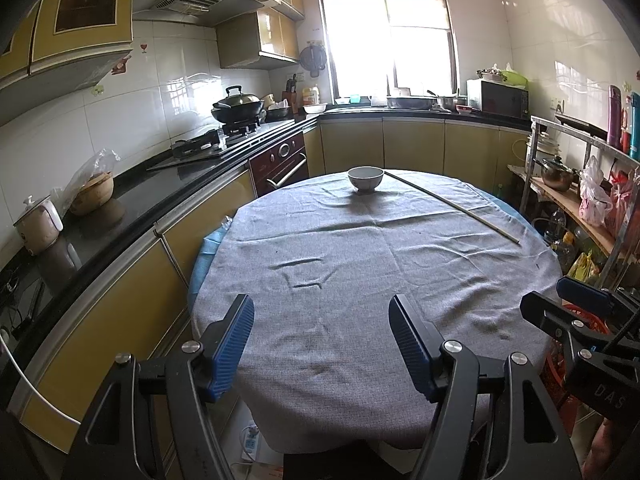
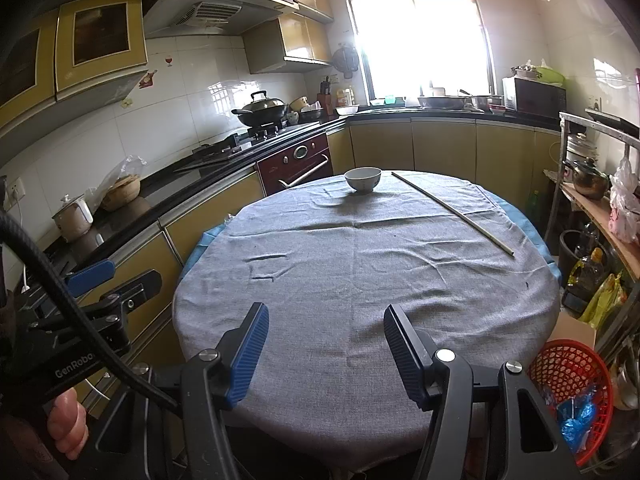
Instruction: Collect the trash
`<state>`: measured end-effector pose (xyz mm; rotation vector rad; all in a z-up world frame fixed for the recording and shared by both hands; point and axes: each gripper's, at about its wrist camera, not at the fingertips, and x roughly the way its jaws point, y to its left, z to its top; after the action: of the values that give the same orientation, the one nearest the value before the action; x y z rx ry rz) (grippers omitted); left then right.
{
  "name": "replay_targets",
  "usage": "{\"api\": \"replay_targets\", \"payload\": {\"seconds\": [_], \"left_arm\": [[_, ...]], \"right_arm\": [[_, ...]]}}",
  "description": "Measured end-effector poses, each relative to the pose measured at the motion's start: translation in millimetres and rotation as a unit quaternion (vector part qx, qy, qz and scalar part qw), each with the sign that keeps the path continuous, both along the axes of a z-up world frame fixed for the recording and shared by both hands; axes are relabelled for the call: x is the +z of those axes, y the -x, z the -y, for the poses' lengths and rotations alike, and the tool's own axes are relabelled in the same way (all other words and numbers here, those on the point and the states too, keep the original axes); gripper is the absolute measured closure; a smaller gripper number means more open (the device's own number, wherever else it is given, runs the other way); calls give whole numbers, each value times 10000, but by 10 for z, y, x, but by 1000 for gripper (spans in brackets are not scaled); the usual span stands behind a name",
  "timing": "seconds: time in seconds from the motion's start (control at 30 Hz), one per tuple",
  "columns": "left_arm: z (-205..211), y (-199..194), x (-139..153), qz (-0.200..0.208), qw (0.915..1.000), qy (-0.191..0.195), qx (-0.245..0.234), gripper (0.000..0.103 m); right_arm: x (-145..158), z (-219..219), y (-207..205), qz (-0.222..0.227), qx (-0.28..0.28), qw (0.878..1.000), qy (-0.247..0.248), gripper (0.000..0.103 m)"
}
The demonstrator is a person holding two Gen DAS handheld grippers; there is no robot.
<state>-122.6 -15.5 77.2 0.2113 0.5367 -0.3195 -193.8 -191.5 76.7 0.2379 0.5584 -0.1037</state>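
Note:
A round table under a grey cloth (image 1: 360,272) fills both views (image 2: 352,280). A red plastic basket (image 2: 572,364) stands on the floor at the table's right, with blue wrappers (image 2: 574,420) inside. My left gripper (image 1: 322,344) is open and empty over the table's near edge. My right gripper (image 2: 324,350) is open and empty over the near edge too. The right gripper also shows in the left wrist view (image 1: 576,308), and the left gripper shows in the right wrist view (image 2: 104,284).
A white bowl (image 1: 365,178) and a long thin stick (image 1: 452,206) lie at the table's far side. Kitchen counters (image 1: 132,200) with a stove run along the left and back. A cluttered metal rack (image 1: 588,200) stands at the right.

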Motion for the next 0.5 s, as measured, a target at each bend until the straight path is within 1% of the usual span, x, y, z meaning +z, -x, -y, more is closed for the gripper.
{"api": "replay_targets", "payload": {"seconds": [0.5], "left_arm": [[-13, -19, -37, -46, 10000, 0, 35, 32]], "right_arm": [[-2, 1, -7, -14, 3, 10000, -11, 39]]}}
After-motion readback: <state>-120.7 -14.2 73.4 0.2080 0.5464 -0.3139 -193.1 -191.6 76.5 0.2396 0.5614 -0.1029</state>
